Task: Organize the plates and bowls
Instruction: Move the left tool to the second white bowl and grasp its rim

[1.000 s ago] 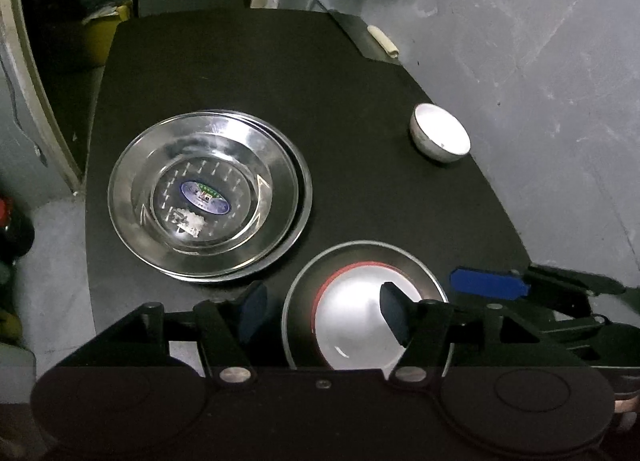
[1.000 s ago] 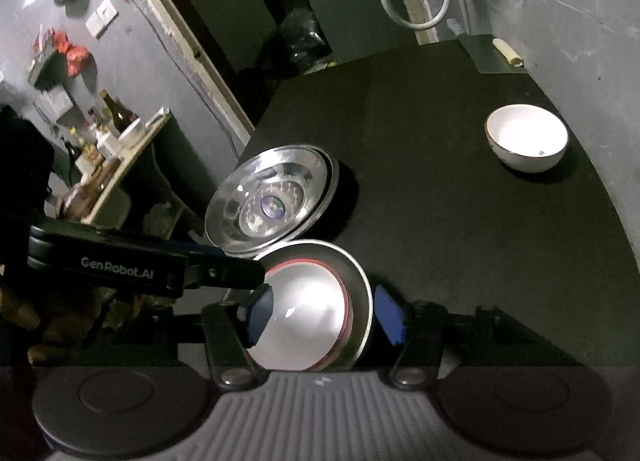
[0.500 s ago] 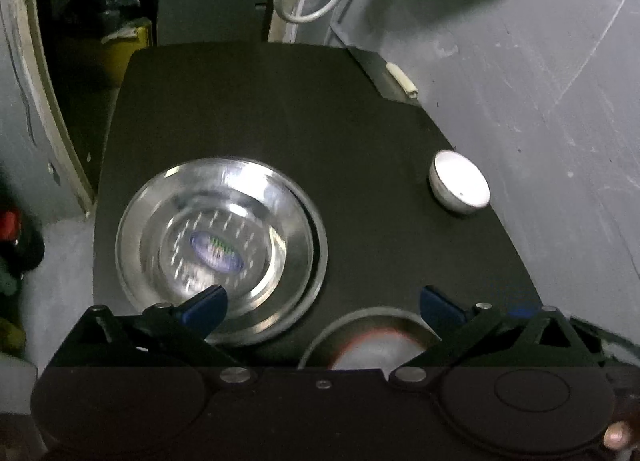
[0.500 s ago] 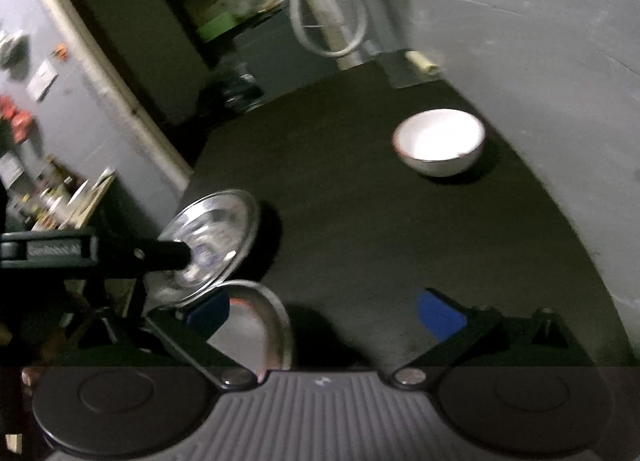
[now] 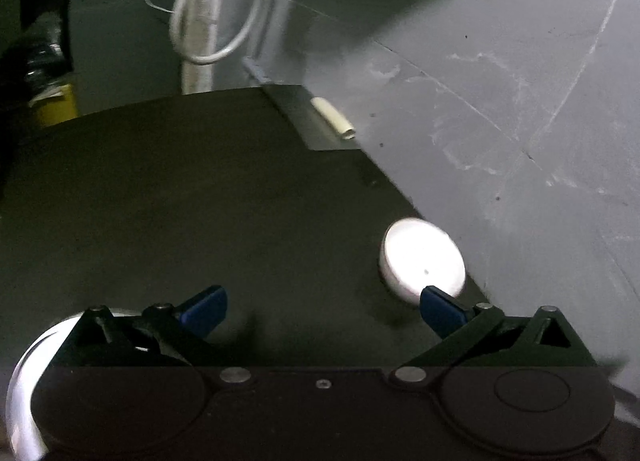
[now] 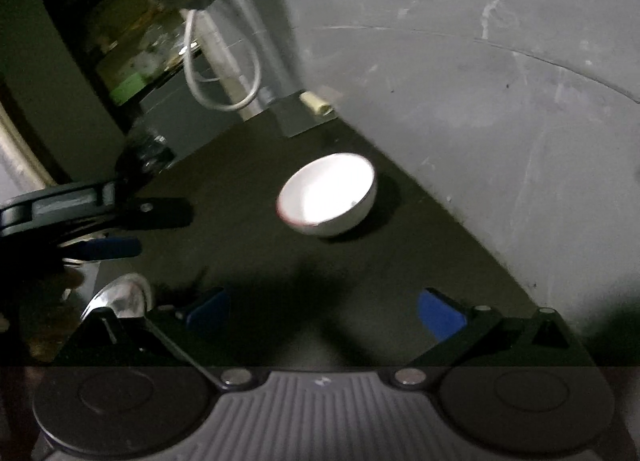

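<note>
At the far left of the left wrist view, the rim of a steel plate [image 5: 24, 381] is seen lying flat on the black counter [image 5: 200, 201], mostly hidden behind the left hand-held gripper [image 5: 322, 309], whose jaws are spread wide with nothing between them. Stacking there cannot be judged. Further right, a white bowl [image 6: 328, 197] stands alone near the counter's wall-side edge, mouth upward, round and so without a long axis; it is judged as left to be gathered. The right hand-held gripper [image 6: 324, 311] is likewise spread wide and empty, well short of the bowl.
</note>
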A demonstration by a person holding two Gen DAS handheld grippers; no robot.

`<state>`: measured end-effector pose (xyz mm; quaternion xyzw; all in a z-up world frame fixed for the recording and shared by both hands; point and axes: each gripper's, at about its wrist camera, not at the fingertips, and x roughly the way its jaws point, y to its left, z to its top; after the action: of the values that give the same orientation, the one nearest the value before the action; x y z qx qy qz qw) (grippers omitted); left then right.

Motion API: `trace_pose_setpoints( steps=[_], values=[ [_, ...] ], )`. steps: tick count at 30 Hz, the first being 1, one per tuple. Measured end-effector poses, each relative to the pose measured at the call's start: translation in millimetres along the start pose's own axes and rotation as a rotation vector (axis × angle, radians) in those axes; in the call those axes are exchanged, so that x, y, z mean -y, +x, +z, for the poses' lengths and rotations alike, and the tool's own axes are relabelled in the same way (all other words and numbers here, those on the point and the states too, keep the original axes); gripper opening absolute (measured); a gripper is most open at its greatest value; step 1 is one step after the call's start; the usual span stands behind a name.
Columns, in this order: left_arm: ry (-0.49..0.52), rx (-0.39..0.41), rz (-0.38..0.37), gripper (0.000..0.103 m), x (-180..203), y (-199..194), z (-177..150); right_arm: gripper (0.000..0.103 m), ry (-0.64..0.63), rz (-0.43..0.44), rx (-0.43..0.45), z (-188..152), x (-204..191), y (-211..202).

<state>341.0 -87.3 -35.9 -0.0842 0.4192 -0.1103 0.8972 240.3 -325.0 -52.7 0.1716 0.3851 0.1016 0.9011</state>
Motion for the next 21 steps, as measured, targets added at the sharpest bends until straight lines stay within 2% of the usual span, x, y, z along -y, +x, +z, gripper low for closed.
trace_pose_setpoints(
  steps=[7,10,16,21],
  values=[
    [0.066,-0.046,-0.035,0.102,21,62,32,0.102,0.072,-0.029,0.058,20,12,26],
    [0.084,-0.070,-0.056,0.102,25,78,38,0.097,0.104,-0.047,0.064,24,16,37],
    [0.111,-0.117,-0.068,0.102,31,96,39,0.087,0.132,-0.067,0.073,30,17,57],
    [0.088,-0.140,-0.059,0.101,30,100,37,0.078,0.123,-0.068,0.070,37,19,65]
  ],
)
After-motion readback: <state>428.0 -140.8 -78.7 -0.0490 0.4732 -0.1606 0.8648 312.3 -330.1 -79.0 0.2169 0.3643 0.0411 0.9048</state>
